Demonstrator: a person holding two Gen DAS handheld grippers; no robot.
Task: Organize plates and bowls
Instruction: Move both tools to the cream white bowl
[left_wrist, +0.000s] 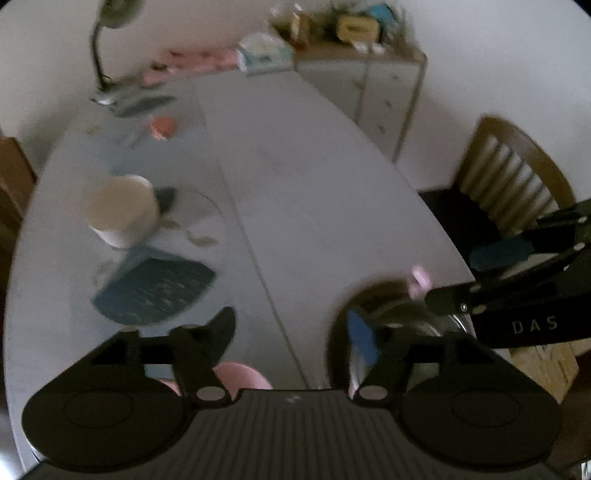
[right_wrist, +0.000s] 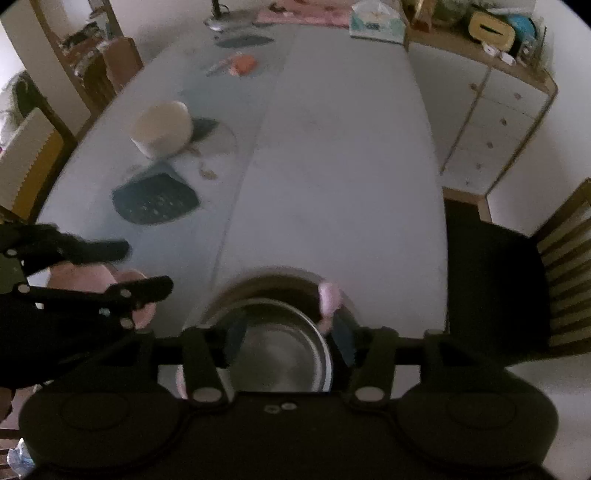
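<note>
A steel bowl (right_wrist: 284, 350) sits inside a dark brown dish (right_wrist: 277, 282) at the table's near edge, with a small pink object (right_wrist: 328, 301) on its right rim. My right gripper (right_wrist: 291, 341) is open, its fingers over the steel bowl's rim. The bowl stack also shows in the left wrist view (left_wrist: 406, 317). Pink dishes (right_wrist: 96, 282) lie near the left, under my left gripper (left_wrist: 295, 332), which is open and empty above the table. A pink dish (left_wrist: 240, 373) shows between its fingers.
A white cylindrical container (right_wrist: 162, 127) and a dark blue mat (right_wrist: 155, 201) lie on the grey table (right_wrist: 332, 166) at the left. An orange item (right_wrist: 243, 64) and a lamp base lie far back. A black-seated chair (right_wrist: 495, 288) stands at the right, a white cabinet (right_wrist: 487, 122) behind it.
</note>
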